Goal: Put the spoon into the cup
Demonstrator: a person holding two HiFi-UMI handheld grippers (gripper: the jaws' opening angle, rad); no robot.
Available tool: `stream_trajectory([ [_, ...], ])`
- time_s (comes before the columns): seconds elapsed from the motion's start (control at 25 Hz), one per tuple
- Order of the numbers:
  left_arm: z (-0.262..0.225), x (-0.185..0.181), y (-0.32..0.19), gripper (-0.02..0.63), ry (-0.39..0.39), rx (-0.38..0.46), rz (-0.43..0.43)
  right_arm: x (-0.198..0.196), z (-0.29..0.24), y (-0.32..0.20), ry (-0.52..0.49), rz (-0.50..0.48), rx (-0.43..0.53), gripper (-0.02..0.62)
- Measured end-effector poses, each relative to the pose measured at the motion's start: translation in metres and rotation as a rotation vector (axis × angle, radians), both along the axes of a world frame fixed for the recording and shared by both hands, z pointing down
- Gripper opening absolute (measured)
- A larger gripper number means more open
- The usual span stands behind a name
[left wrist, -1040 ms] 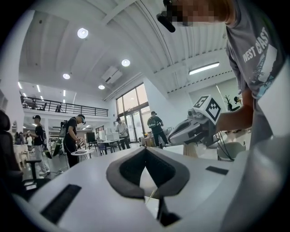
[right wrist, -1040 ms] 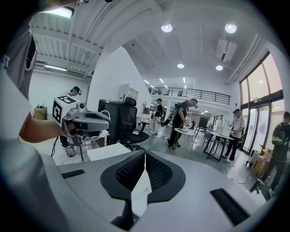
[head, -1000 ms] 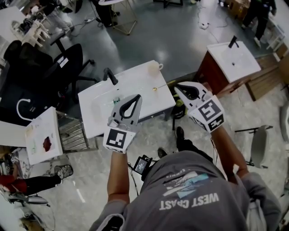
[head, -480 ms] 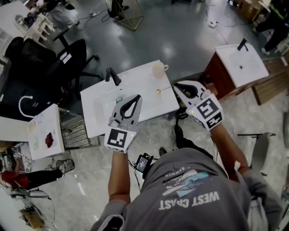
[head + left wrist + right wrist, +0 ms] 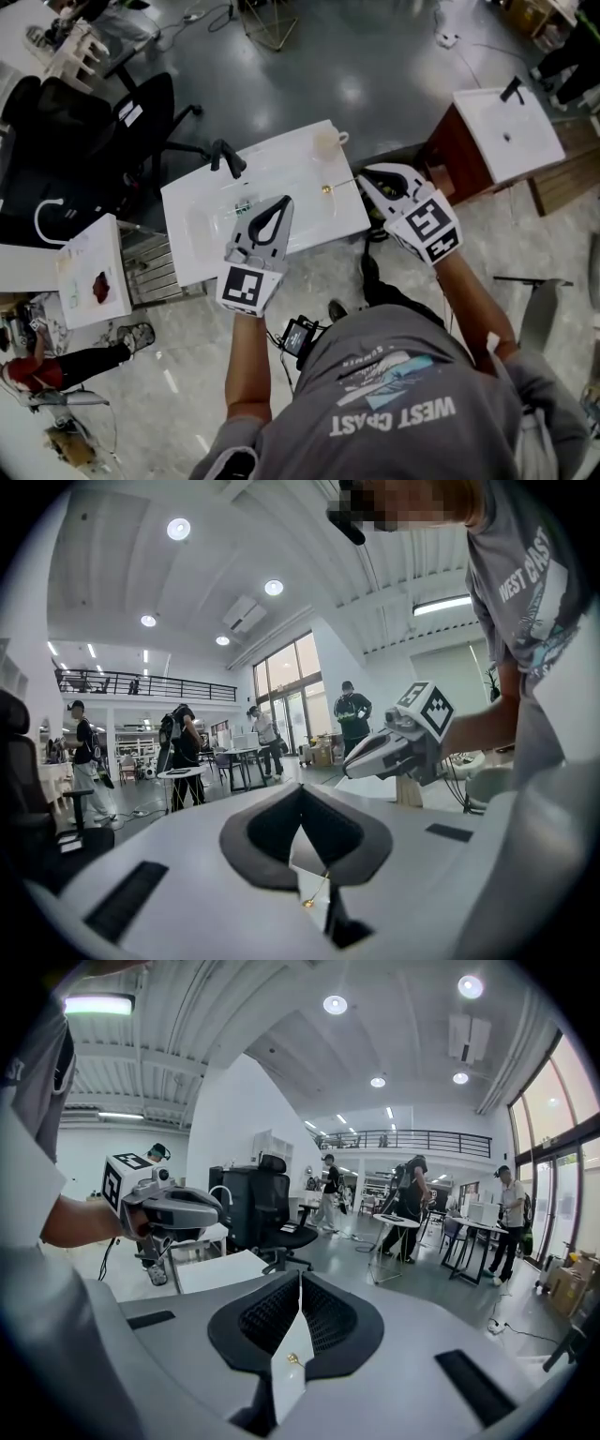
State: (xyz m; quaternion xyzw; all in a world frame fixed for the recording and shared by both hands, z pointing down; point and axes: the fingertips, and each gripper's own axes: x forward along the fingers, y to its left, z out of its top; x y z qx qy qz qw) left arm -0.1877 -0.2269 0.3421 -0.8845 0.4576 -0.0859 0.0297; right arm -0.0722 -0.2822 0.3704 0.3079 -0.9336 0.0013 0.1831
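seen from above, a person faces a white rectangular table (image 5: 197,234). a small gold metal spoon (image 5: 330,187) lies flat near its right edge, just short of a pale handled cup (image 5: 325,142) — the pick-up has not begun. both forearms reach forward. the left hand-held gripper (image 5: 280,204) hangs over the table's middle, and the right hand-held gripper (image 5: 367,178) is beside the spoon's thin handle. both have their jaws together and empty — the right probably needs to part them next.
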Motion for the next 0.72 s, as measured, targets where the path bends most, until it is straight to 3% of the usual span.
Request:
stream_trajectory([
  [0.72, 0.048, 0.012, -0.053, 0.002, 0.000, -0.096, -0.027, 0.018, 0.066, -0.057, 0.003, 0.016, -0.121, 0.034],
])
